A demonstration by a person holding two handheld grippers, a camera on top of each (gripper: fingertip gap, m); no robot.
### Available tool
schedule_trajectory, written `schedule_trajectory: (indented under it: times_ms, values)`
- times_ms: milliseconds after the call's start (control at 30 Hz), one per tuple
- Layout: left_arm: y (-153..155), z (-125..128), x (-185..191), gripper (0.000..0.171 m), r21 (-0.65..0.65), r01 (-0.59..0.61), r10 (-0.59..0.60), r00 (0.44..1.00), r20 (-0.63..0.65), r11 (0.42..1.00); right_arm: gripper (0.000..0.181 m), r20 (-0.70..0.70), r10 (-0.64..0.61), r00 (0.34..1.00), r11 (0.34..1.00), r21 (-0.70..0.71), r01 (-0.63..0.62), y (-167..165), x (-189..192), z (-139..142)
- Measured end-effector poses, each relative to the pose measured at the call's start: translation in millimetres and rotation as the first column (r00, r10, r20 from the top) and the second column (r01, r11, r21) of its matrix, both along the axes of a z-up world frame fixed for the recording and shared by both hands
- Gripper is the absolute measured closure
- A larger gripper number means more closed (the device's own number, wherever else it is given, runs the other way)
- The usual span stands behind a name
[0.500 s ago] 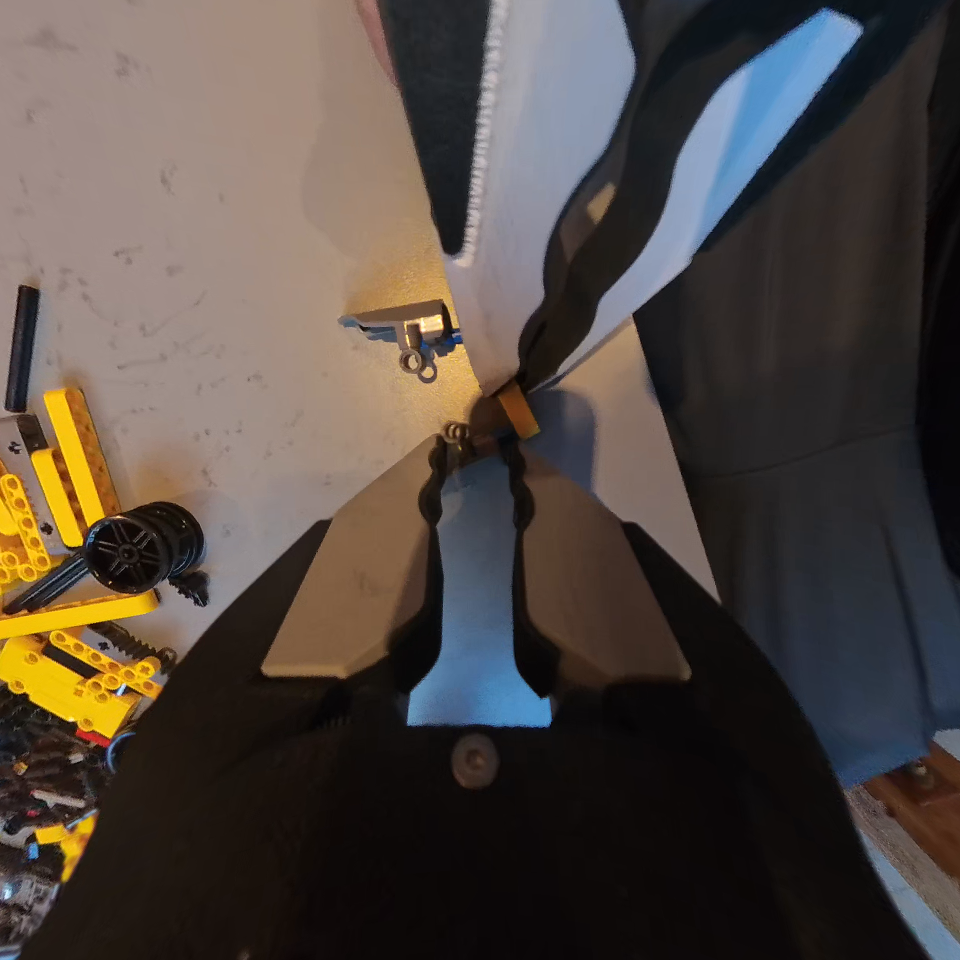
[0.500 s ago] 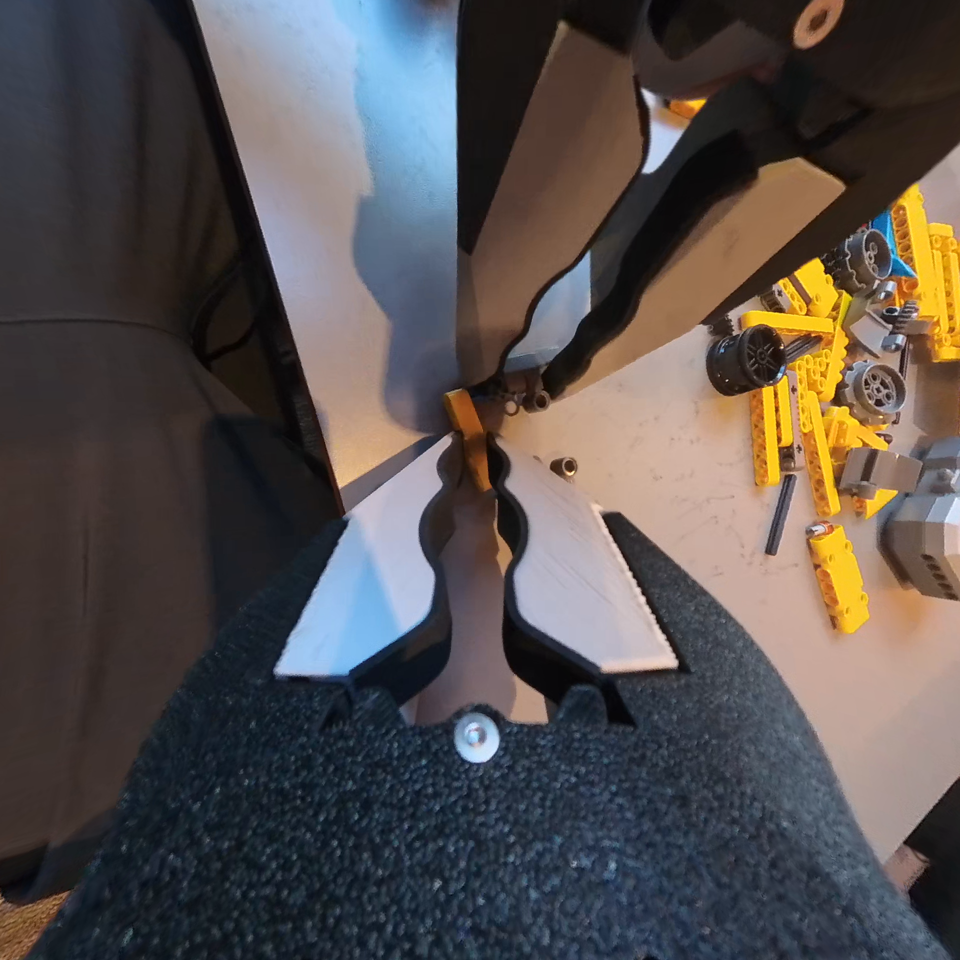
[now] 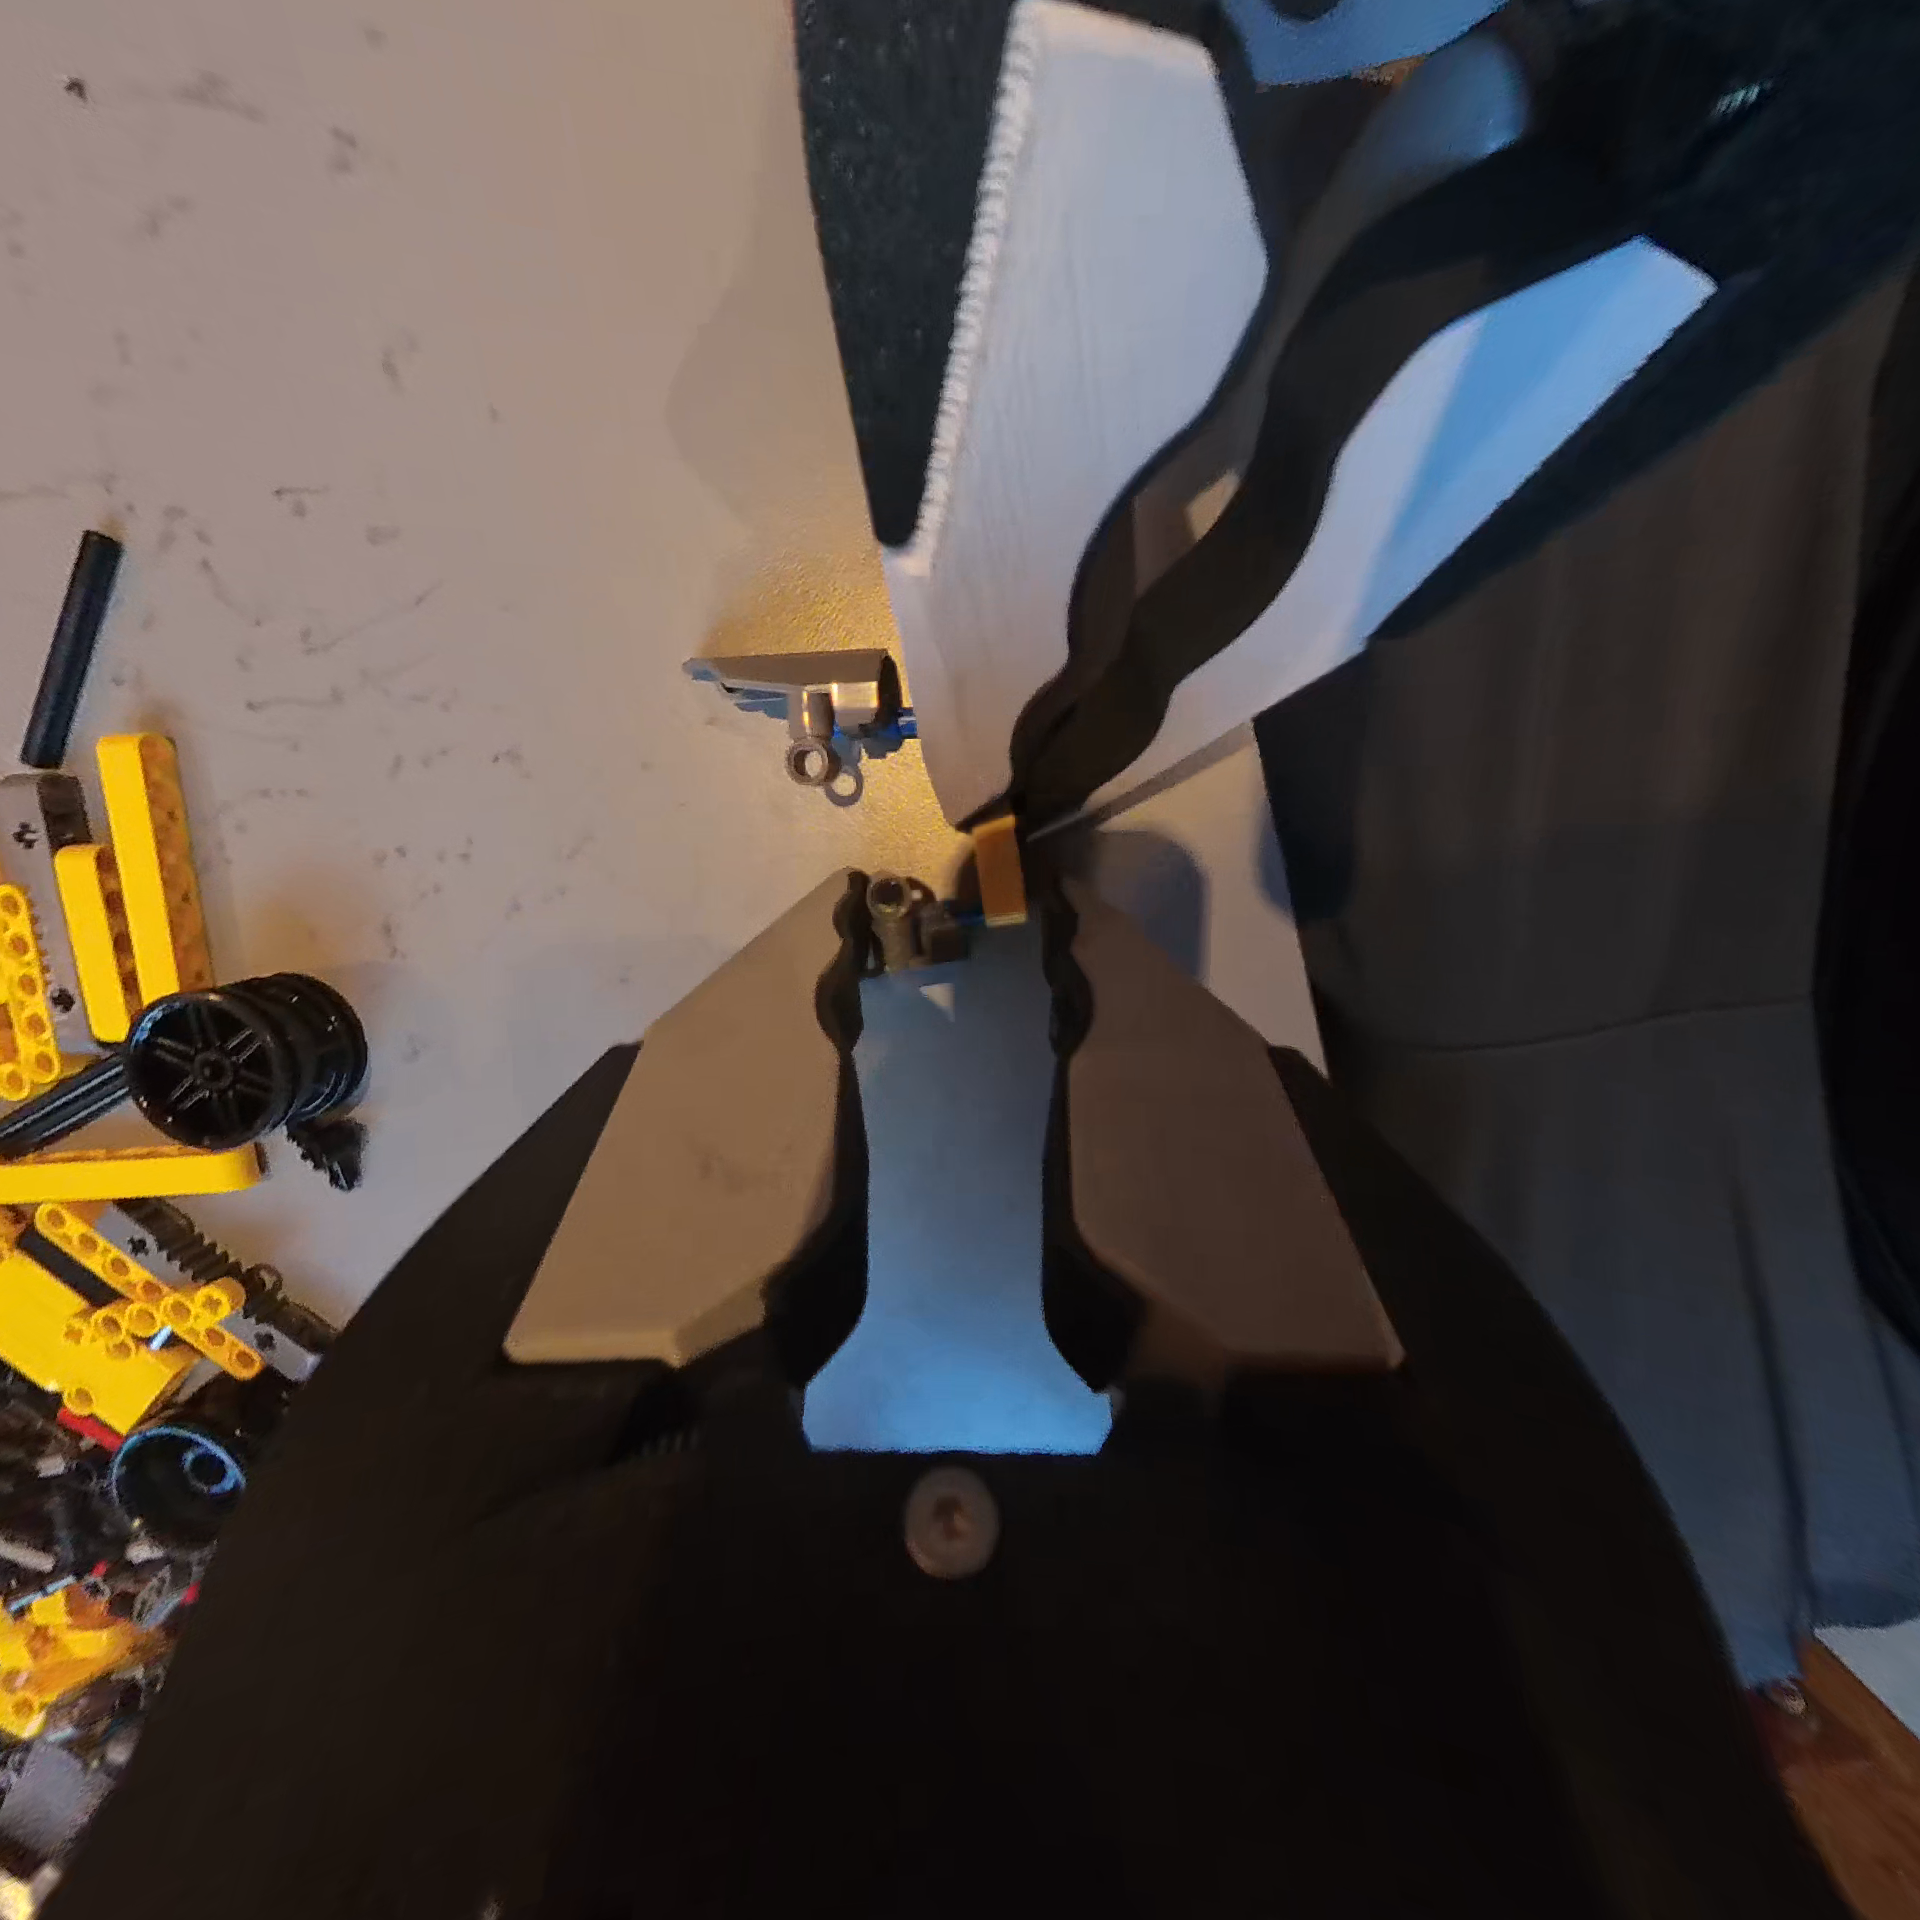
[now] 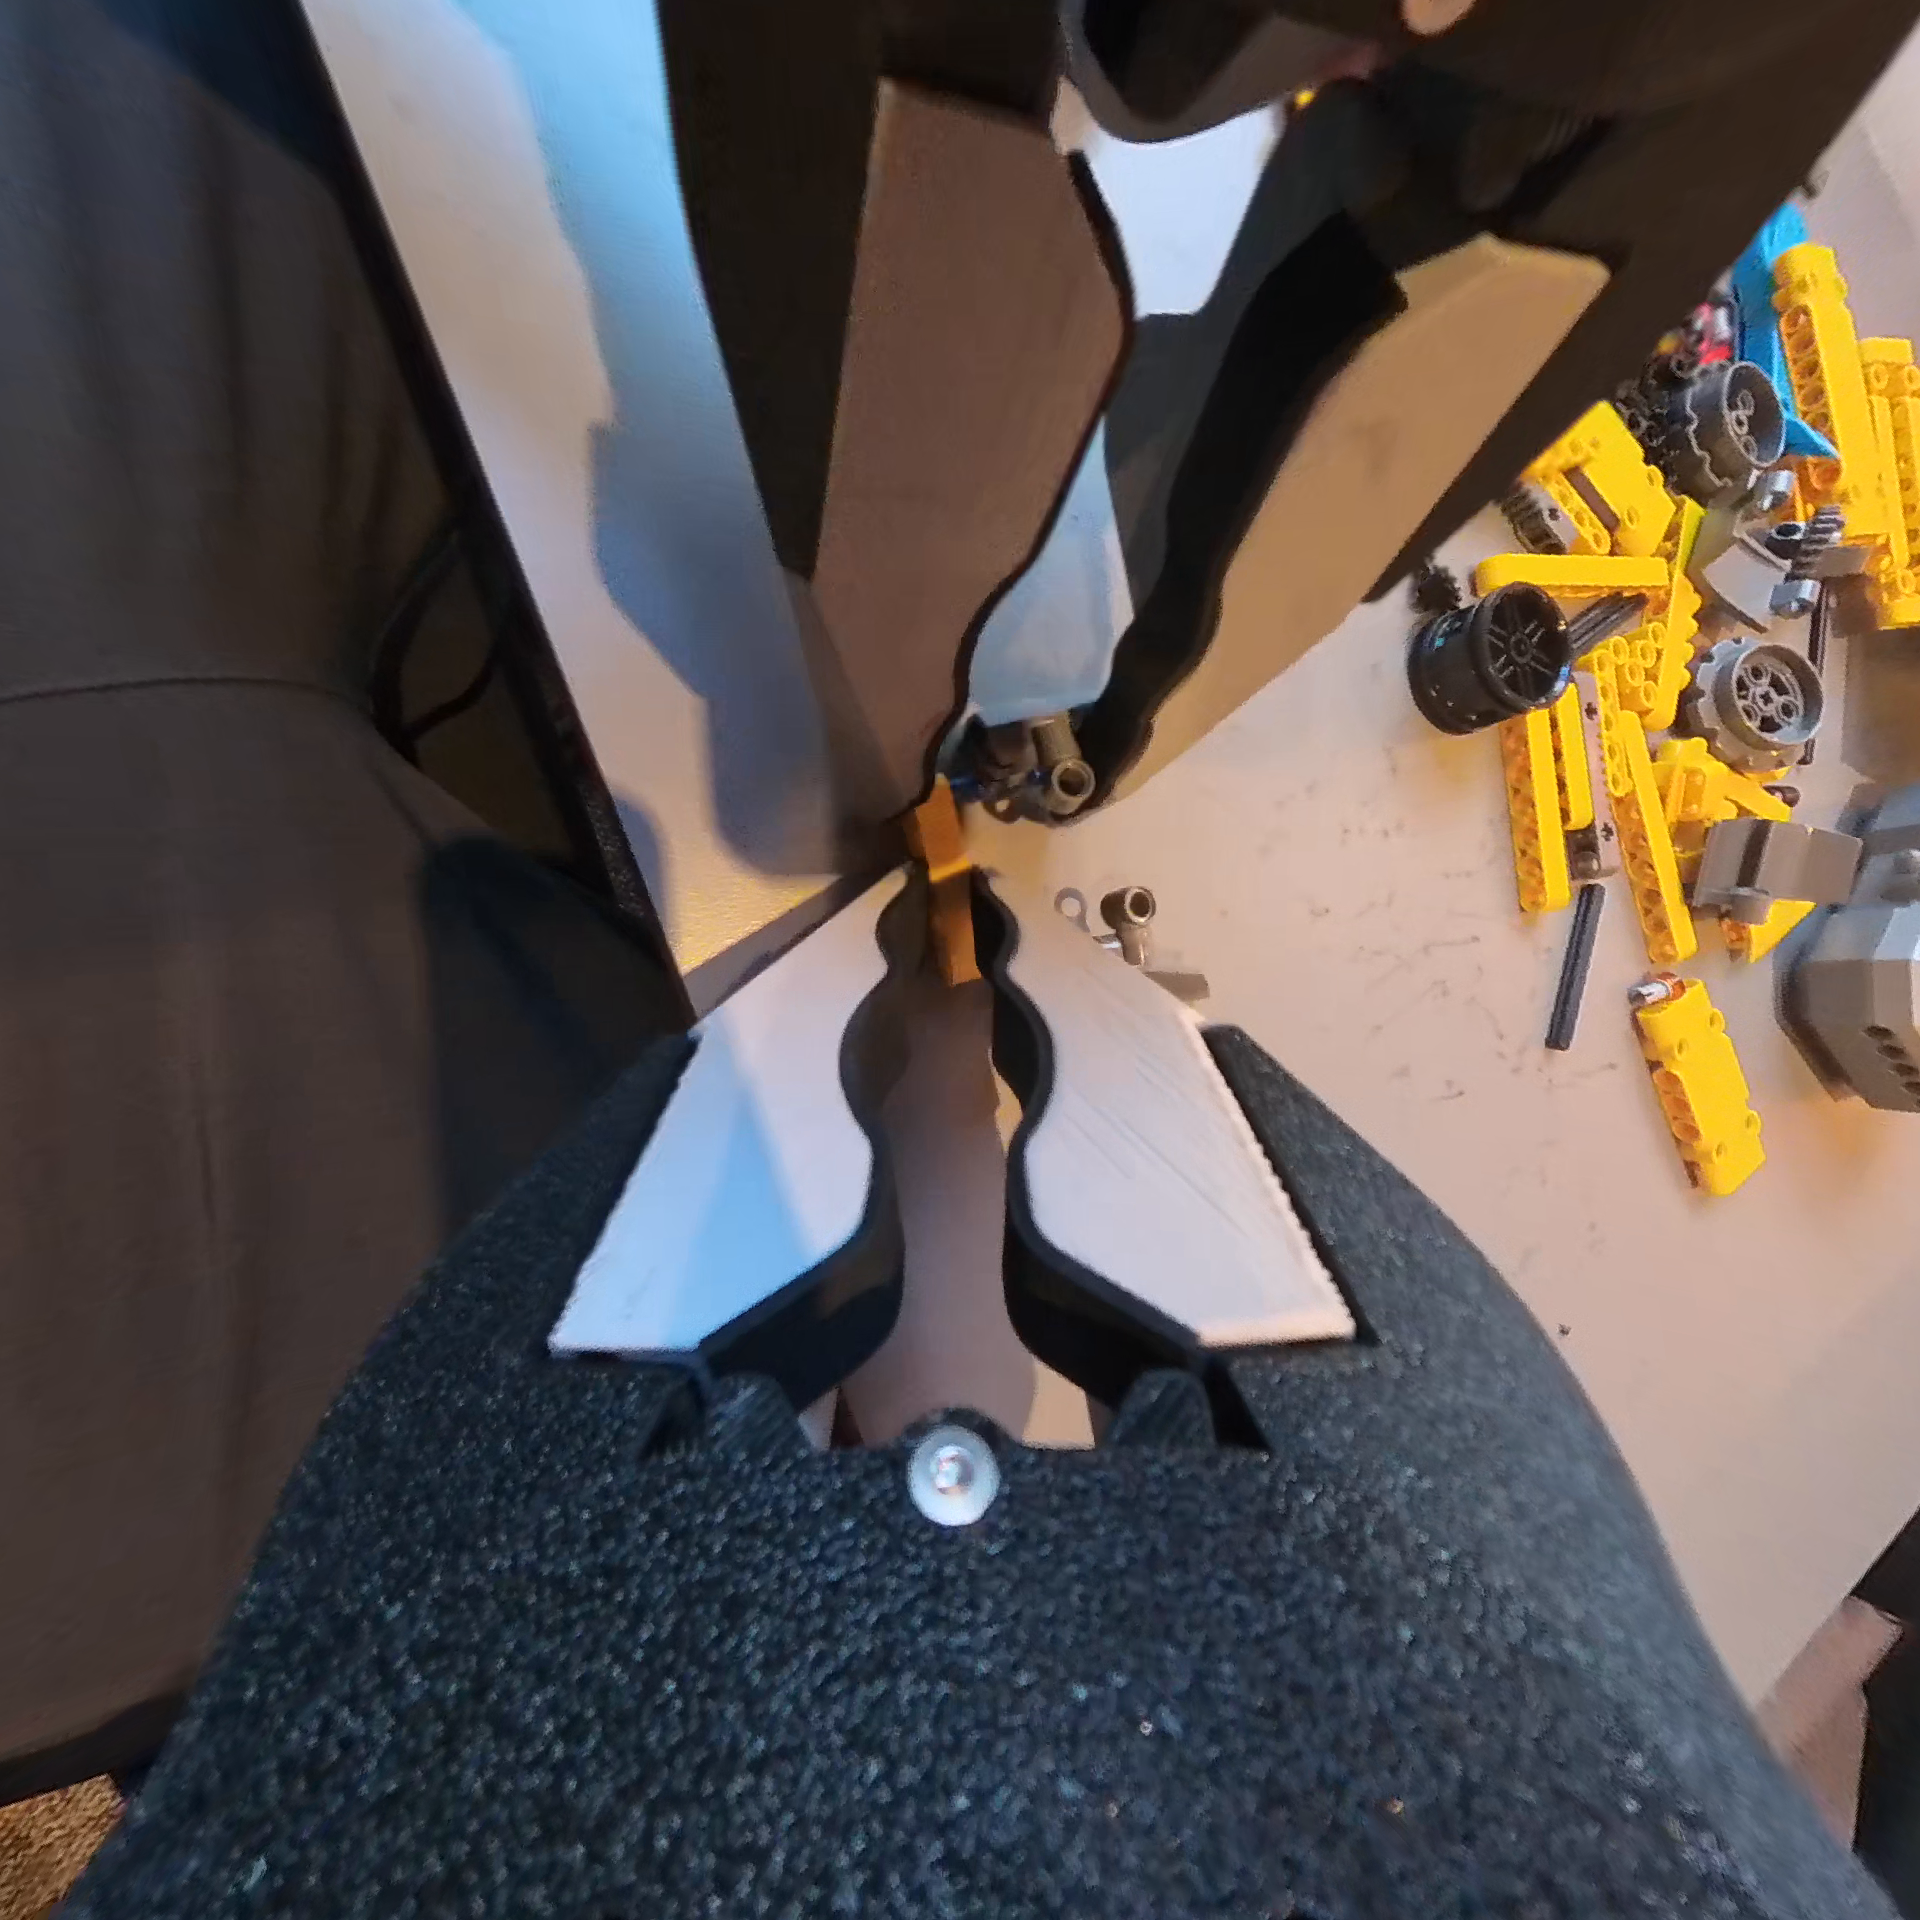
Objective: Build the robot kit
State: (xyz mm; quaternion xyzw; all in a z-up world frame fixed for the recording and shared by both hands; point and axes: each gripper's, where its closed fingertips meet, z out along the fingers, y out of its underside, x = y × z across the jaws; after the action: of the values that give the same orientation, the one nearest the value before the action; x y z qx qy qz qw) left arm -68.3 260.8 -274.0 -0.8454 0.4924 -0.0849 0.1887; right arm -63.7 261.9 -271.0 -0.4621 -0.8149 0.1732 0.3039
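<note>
My two grippers meet tip to tip just above the pale table (image 3: 416,416), near its edge. My left gripper (image 3: 956,925) is shut on a small dark grey connector piece (image 3: 902,925); it enters the right wrist view from the top (image 4: 1023,774). My right gripper (image 4: 945,899) is shut on a small yellow piece (image 4: 948,883), which also shows in the left wrist view (image 3: 1000,878). The yellow piece touches the grey connector (image 4: 1044,764), with a bit of blue between them.
A small grey part with ring ends (image 3: 821,712) lies on the table beside the tips (image 4: 1127,920). A pile of yellow beams (image 4: 1621,790), a black wheel (image 3: 244,1060), a black axle (image 3: 71,644) and a grey motor block (image 4: 1860,977) lie farther off. A person's dark garment (image 4: 208,831) hangs past the table edge. Both grippers' tips are close together, under 4 cm apart.
Both grippers have shifted slightly while still meeting tip to tip. The grey connector now shows more clearly between my left fingers.
</note>
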Motion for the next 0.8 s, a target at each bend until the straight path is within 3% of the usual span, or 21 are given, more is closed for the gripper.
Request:
schedule_trajectory:
  times_ms: [500, 633, 800]
  values:
    - [2.4, 0.7, 1.1, 0.147, 0.064, -0.047, 0.044, 0.998, 0.051, 0.997, 0.168, -0.045, -0.003, 0.999, 1.0, 0.03, 0.005, 2.1, 0.7, 2.2]
    - [2.6, 0.7, 2.2, 0.15, 0.065, -0.037, 0.034, 0.998, 0.043, 0.997, 0.153, -0.1, 0.001, 0.995, 0.999, -0.051, -0.006, 5.4, 12.9, 22.0]
    - [1.2, 0.5, 3.3, 0.153, 0.064, -0.01, 0.008, 0.999, 0.036, 0.998, 0.145, -0.145, -0.131, 0.981, 0.969, -0.228, 0.096, 47.2, 23.2, 37.7]
